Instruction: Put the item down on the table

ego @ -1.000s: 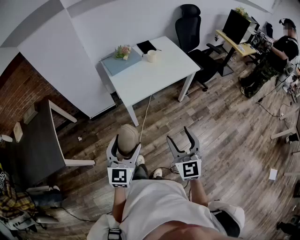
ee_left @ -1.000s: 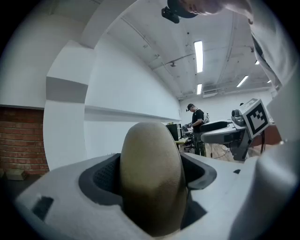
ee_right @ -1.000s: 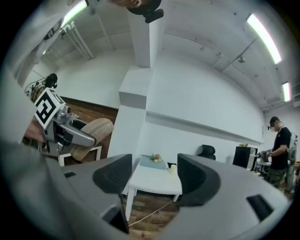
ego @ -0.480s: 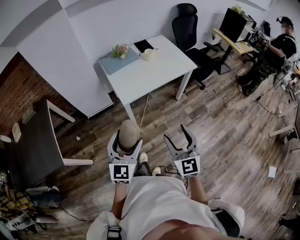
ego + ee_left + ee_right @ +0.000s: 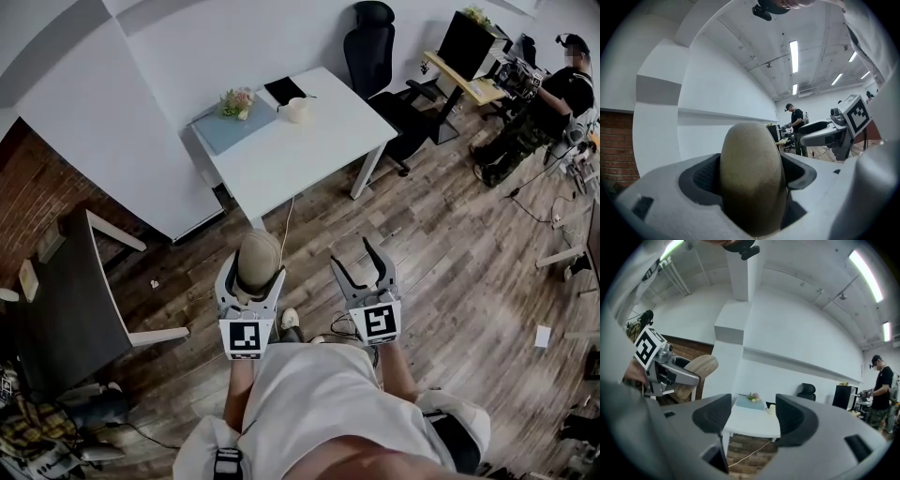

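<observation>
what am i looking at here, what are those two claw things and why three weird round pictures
No robot here: a person stands on a wooden floor with a two-jaw gripper in each hand. The wide picture comes from a camera on their head, looking down; the other two come from cameras riding on each gripper, looking along its jaws. The left gripper is shut on a tan egg-shaped item. The right gripper is open and empty. Ahead stands a white table with a blue-grey mat, small flowers, a cup and a dark flat thing. The item is not yet on it.
</observation>
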